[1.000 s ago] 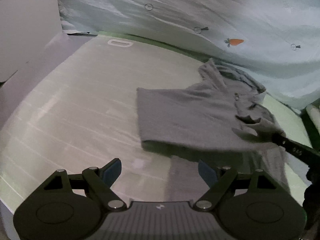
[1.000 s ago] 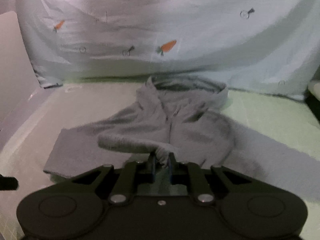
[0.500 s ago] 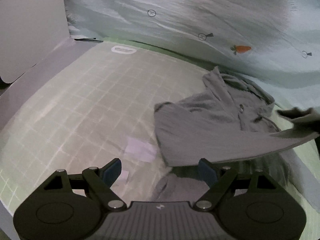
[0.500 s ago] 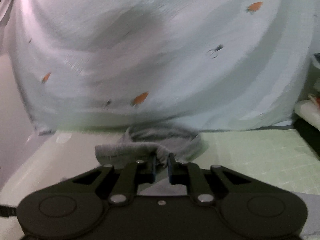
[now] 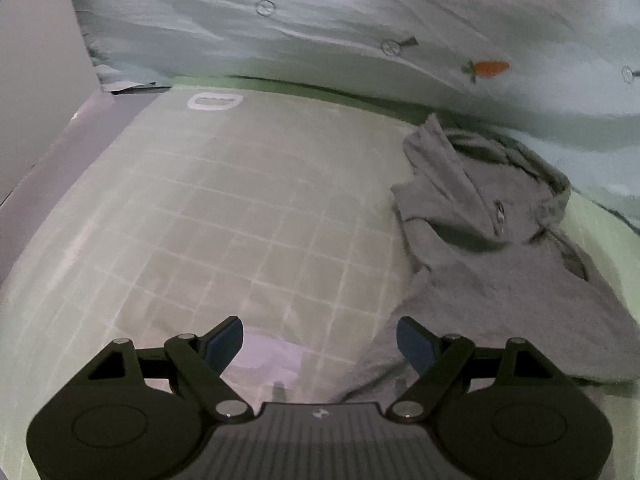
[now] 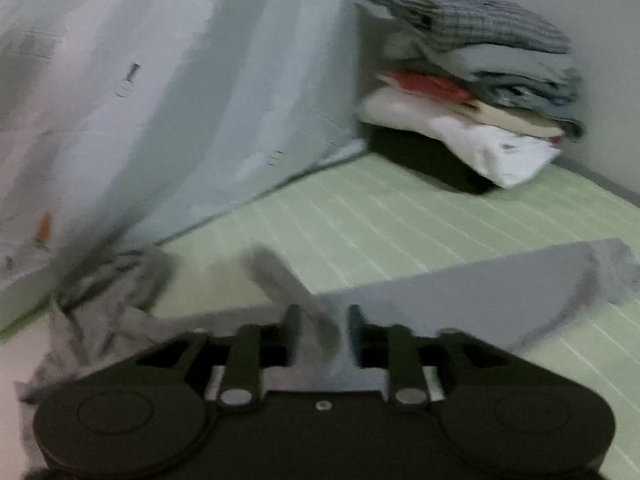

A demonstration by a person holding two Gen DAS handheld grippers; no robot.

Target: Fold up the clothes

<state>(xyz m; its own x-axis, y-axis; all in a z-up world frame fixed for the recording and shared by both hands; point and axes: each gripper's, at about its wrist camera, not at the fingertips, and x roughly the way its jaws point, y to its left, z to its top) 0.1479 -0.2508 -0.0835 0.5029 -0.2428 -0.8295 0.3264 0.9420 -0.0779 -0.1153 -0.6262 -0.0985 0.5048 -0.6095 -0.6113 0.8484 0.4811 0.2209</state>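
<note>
A grey hoodie point(image 5: 500, 264) lies on the green grid mat point(image 5: 240, 220), hood toward the back, its left sleeve folded across the body. My left gripper point(image 5: 319, 342) is open and empty, low over the mat just left of the hoodie's hem. In the right wrist view the hoodie point(image 6: 112, 304) is blurred; its other sleeve point(image 6: 500, 292) stretches out to the right. My right gripper point(image 6: 320, 330) has its jaws slightly parted with a strip of grey sleeve cloth point(image 6: 288, 280) lying between them; the grip is unclear.
A pale sheet with carrot prints point(image 5: 400, 32) hangs along the back. A stack of folded clothes point(image 6: 476, 76) sits at the back right corner. A white wall panel point(image 5: 36, 80) borders the left.
My right gripper swung the sleeve to the right across the hoodie and its jaws have parted a little. The sleeve now lies folded over the body. My left gripper barely moved.
</note>
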